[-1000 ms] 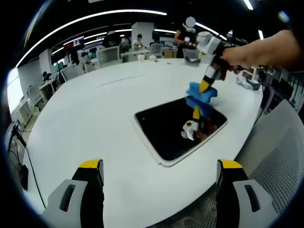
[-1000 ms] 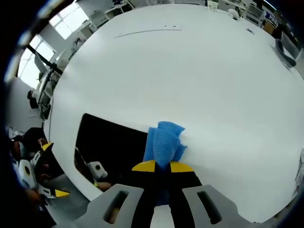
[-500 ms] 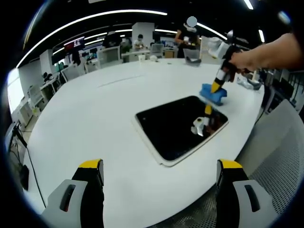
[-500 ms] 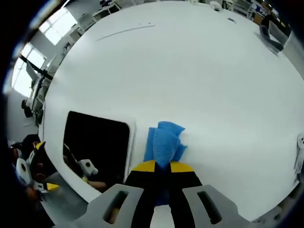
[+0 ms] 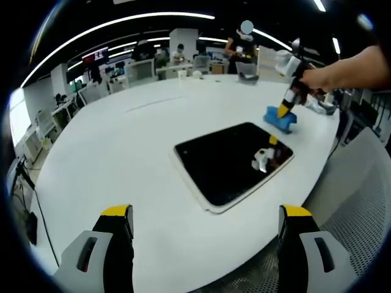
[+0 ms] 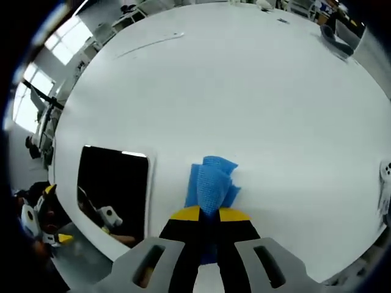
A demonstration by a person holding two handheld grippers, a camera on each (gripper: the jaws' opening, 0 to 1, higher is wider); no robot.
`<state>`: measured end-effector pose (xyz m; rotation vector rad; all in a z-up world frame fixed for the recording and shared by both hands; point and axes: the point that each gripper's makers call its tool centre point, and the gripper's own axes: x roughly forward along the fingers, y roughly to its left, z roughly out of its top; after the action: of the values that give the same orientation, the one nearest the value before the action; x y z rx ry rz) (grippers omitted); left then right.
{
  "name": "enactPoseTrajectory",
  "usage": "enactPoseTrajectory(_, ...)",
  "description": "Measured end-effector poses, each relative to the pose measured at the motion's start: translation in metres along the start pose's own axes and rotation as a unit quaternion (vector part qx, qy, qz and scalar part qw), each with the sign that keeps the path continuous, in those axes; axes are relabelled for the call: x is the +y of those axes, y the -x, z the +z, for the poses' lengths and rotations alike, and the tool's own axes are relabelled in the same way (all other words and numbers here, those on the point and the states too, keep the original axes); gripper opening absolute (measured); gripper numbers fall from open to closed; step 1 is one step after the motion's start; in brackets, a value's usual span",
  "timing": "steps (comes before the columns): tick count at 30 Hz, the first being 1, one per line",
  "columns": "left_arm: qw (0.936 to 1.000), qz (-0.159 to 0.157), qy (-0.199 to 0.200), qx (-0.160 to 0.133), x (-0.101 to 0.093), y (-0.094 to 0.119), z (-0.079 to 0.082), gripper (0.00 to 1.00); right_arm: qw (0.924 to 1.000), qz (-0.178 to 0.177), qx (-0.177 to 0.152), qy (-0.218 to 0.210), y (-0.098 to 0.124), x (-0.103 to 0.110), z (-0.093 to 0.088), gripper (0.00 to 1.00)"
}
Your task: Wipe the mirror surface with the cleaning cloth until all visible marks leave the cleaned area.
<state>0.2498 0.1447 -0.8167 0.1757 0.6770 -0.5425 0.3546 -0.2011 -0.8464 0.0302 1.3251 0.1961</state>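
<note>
We see the mirror (image 5: 232, 162) lying flat on the white table (image 5: 122, 152): a dark rectangular panel with rounded corners and a thin pale border, its glass reflecting a gripper. The cleaning cloth (image 5: 281, 119) is blue, bunched, and rests on the table just beyond the mirror's corner at about 2 o'clock in the left gripper view, off the glass.

In the right gripper view we see the cloth (image 6: 211, 186) standing crumpled, with the mirror (image 6: 113, 186) at 9 o'clock of it.
</note>
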Motion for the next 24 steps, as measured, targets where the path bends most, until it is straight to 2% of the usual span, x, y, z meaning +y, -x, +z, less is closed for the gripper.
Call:
enactPoseTrajectory(6, 1.0000, 0.001, 0.000, 0.001, 0.000, 0.000, 0.000, 0.99, 1.0000, 0.002, -0.001, -0.001, 0.002, -0.005, -0.002, 0.03)
enactPoseTrajectory(12, 1.0000, 0.002, 0.001, 0.002, 0.001, 0.000, -0.001, 0.99, 0.9996, 0.025, -0.011, 0.005, -0.005, 0.003, 0.000, 0.03)
enactPoseTrajectory(15, 1.0000, 0.002, 0.000, 0.004, 0.001, -0.001, -0.001, 0.99, 0.9989, 0.041, -0.014, -0.017, -0.011, 0.008, 0.000, 0.04)
enactPoseTrajectory(18, 1.0000, 0.003, 0.000, 0.005, 0.001, -0.001, -0.002, 0.99, 0.9993, 0.023, -0.019, 0.024, -0.015, 0.006, -0.002, 0.05)
enactPoseTrajectory(21, 1.0000, 0.002, -0.003, 0.007, 0.001, -0.001, -0.003, 0.99, 0.9995, 0.025, -0.011, 0.016, -0.021, 0.006, -0.009, 0.06)
enactPoseTrajectory(22, 1.0000, 0.003, -0.002, 0.007, 0.001, -0.001, -0.003, 0.99, 0.9995, 0.019, -0.013, 0.021, -0.021, 0.005, -0.010, 0.06)
enactPoseTrajectory(23, 1.0000, 0.003, -0.002, 0.006, 0.001, -0.001, -0.003, 0.99, 0.9986, 0.013, -0.022, 0.046, -0.022, 0.002, -0.008, 0.06)
enactPoseTrajectory(24, 1.0000, 0.004, -0.001, 0.007, 0.001, 0.000, -0.003, 0.99, 0.9991, 0.016, -0.019, 0.033, -0.021, 0.004, -0.009, 0.06)
